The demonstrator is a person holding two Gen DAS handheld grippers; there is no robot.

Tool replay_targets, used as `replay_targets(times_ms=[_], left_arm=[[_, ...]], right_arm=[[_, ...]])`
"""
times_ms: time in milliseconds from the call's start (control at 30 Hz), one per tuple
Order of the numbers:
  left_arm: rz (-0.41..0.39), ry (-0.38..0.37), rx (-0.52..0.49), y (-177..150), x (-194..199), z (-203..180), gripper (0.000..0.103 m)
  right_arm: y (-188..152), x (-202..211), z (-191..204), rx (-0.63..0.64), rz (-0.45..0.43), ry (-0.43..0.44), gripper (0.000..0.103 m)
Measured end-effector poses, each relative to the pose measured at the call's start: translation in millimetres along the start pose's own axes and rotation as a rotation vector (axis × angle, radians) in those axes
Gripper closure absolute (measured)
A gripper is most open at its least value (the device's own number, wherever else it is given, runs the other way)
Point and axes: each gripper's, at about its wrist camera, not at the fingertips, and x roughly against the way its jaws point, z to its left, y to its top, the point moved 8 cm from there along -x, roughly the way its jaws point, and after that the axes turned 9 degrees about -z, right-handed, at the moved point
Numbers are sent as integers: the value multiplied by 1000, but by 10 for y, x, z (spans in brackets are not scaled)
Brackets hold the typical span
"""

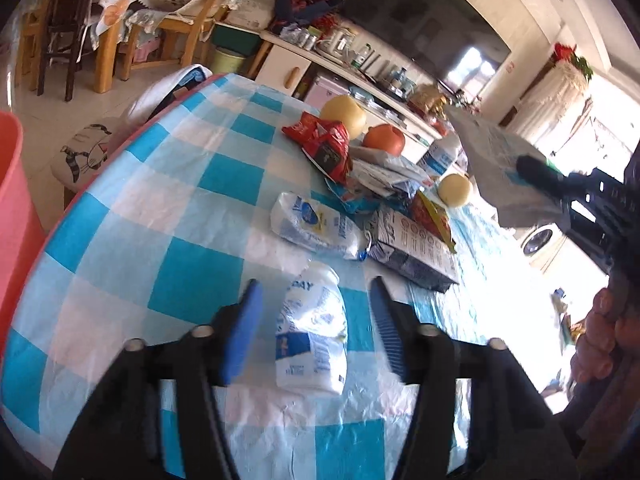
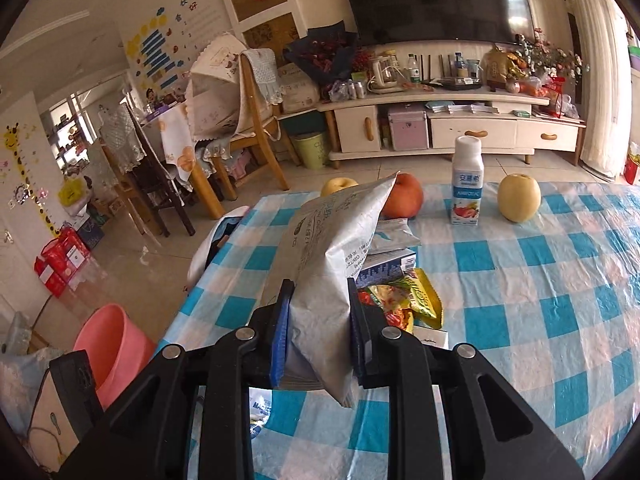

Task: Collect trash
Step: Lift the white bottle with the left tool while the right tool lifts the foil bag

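My left gripper (image 1: 316,294) is open, its blue pads either side of a crushed white bottle (image 1: 314,336) lying on the blue checked tablecloth (image 1: 192,216). My right gripper (image 2: 318,292) is shut on a silver foil bag (image 2: 332,252) and holds it above the table; the bag also shows in the left wrist view (image 1: 504,168). More litter lies in a heap: a second crushed white bottle (image 1: 316,226), a dark carton (image 1: 412,250), a red snack wrapper (image 1: 324,144) and a yellow-red wrapper (image 2: 404,304).
A pink bin (image 2: 112,340) stands on the floor left of the table, also in the left wrist view (image 1: 12,208). Two yellow pears (image 2: 519,197) (image 1: 344,114), an orange fruit (image 2: 406,196) and an upright yoghurt bottle (image 2: 467,182) stand on the table. A stool (image 1: 84,152) sits beside the table.
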Motion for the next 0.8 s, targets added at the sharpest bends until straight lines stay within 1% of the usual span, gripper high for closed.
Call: replay_targets(times_ms=[67,133,200,233,300,400,433,467,533,633,800], left_arm=[[11,26,-110,-61,-18,-110,36],[40,34,-167,-134,-71,-169,36],[89,75,-205,-240,-166,-155,36],[108,96,-226,-281,-201,-137,37],[124,131,-256,-333,-239,-115,47],[110,143,-266,-318,-219,-116,49],[96,146,-266,-295,-202,-118,54],[72,143,-260,-253,-162,-127,61],[41,143,-217,-173,-90,-76,65],[3,152,-116,-57,1,92,71],[-70,158,21,112,162,347,75]], right_arm=[[-19,-11,71,9,2,8,77],[-51,-21,132,21,7,14,77],[-91,-38,186,37,15,19,77],[-109,-43,215,45,19,21,77],[-127,-50,263,51,22,29,77],[-123,-37,345,67,14,42,77],[-124,-23,387,77,10,48,76],[-124,-16,440,89,6,54,76],[-124,1,566,118,2,71,76],[-117,6,750,151,-6,96,76],[-132,-32,1010,174,1,132,77]])
